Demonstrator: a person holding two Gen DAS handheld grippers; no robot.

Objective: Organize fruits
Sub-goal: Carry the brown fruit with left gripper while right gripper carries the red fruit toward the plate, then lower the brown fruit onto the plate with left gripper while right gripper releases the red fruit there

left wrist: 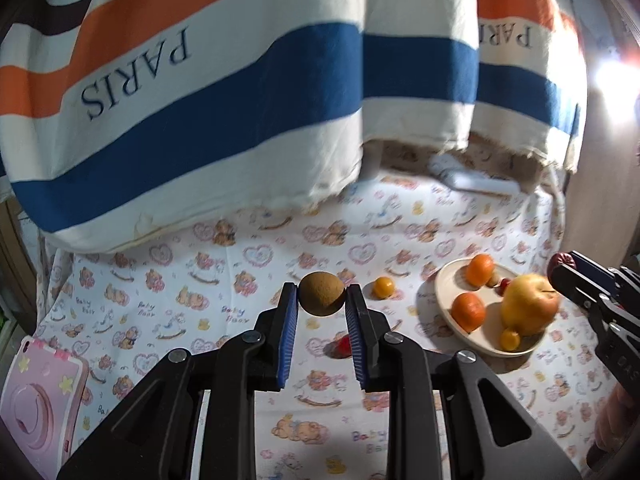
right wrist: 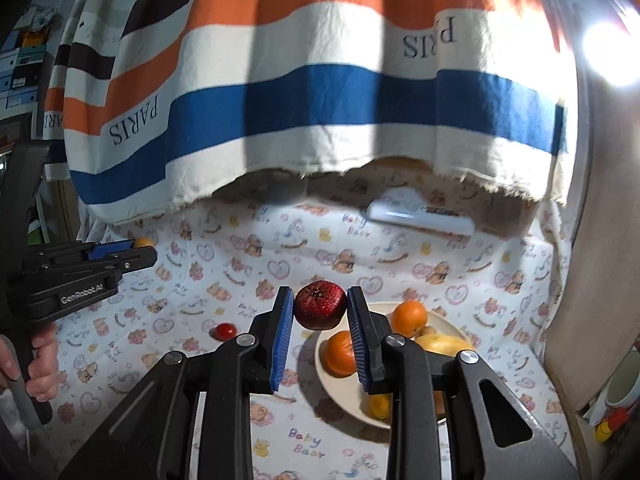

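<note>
My left gripper (left wrist: 322,300) is shut on a round brown fruit (left wrist: 322,294), held above the bear-print cloth. My right gripper (right wrist: 320,308) is shut on a dark red fruit (right wrist: 320,306), held just left of and above a cream plate (right wrist: 344,394). The plate (left wrist: 492,334) holds two oranges (left wrist: 469,311), a yellow-red apple (left wrist: 528,308), a kumquat (left wrist: 511,339) and a few small fruits. On the cloth lie a loose kumquat (left wrist: 383,287) and a small red fruit (left wrist: 343,345), which also shows in the right wrist view (right wrist: 224,331). Each gripper appears at the edge of the other's view.
A striped "PARIS" cloth (left wrist: 240,92) hangs over the back. A white flat device (right wrist: 420,214) lies under its hem. A pink case (left wrist: 40,392) sits at the near left, a mug (right wrist: 624,384) at the far right. A bright lamp (right wrist: 612,52) glares top right.
</note>
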